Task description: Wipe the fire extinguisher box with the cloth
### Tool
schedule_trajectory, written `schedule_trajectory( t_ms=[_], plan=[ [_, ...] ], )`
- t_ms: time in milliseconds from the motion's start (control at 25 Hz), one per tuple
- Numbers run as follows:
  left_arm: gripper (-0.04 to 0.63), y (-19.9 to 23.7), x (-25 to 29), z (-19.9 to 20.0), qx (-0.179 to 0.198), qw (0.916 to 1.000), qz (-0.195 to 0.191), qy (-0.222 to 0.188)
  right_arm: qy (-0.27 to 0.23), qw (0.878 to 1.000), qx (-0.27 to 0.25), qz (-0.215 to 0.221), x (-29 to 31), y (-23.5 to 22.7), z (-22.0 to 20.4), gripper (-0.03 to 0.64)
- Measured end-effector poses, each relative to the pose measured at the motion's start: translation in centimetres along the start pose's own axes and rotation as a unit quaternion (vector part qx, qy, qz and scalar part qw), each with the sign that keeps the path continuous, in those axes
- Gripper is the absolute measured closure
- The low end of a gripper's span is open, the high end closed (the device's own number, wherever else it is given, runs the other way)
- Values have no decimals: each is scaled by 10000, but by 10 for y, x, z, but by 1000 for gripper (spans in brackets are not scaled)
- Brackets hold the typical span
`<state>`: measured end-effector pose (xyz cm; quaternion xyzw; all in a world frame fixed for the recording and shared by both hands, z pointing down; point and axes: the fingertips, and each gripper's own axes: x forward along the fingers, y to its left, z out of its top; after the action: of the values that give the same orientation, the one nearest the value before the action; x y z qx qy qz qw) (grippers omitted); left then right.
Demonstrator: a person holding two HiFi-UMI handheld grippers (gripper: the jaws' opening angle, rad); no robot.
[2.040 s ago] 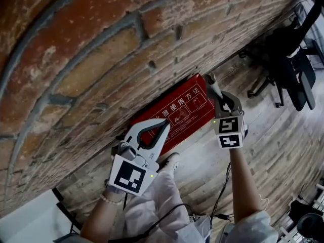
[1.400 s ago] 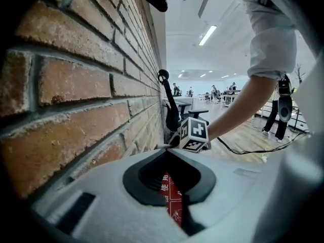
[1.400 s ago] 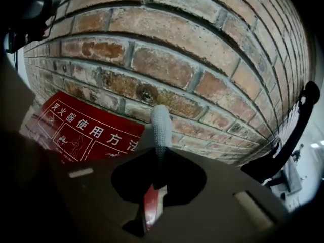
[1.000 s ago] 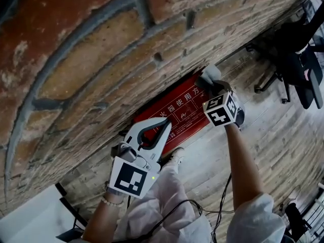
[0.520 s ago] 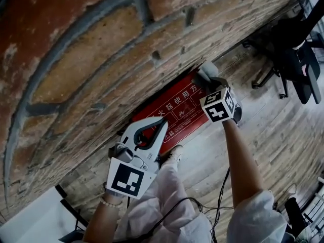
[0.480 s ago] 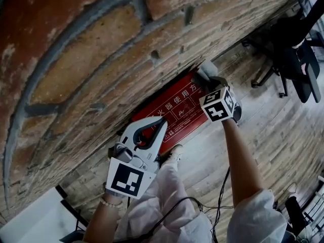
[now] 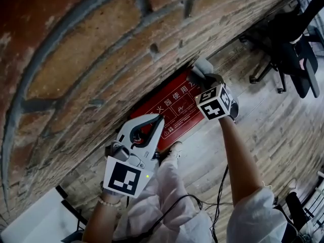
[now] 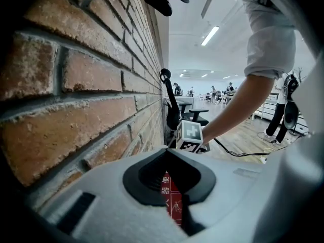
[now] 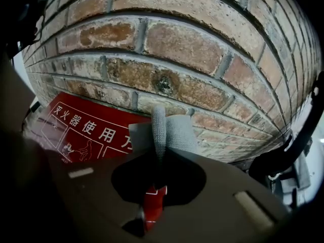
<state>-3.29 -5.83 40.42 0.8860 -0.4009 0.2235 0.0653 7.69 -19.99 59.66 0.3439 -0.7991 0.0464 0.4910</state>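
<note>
The red fire extinguisher box [image 7: 169, 110] with white printed characters lies on the wooden floor against the brick wall. My right gripper [image 7: 199, 78] is shut on a grey cloth [image 7: 201, 66] and holds it at the box's far right corner, against the wall. In the right gripper view the cloth [image 9: 171, 131] sticks up from between the jaws, over the edge of the box [image 9: 83, 130] and the bricks. My left gripper [image 7: 160, 117] hovers above the box's left end, jaws shut with nothing in them. A strip of the box [image 8: 172, 200] shows through its jaw loop.
The brick wall [image 7: 76, 59] runs along the whole left and top. A black office chair [image 7: 296, 44] stands on the wooden floor [image 7: 273, 130] at the right. Black cables [image 7: 220, 194] trail by the person's legs. A white object [image 7: 25, 221] sits at bottom left.
My right gripper has carried the cloth up and leftward, onto the box's far right corner by the wall. The left gripper has barely moved.
</note>
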Motion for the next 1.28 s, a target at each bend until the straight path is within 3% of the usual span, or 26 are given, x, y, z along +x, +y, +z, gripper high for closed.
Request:
schedule_trajectory(
  t_ms=[680, 1280],
  plan=[
    [597, -2, -22, -9, -5, 10000, -79, 29, -271, 9994, -170, 118, -9, 44, 17, 598],
    [597, 9, -45, -18, 79, 10000, 44, 26, -475, 9969, -416, 469, -21, 109, 33, 598]
  ],
)
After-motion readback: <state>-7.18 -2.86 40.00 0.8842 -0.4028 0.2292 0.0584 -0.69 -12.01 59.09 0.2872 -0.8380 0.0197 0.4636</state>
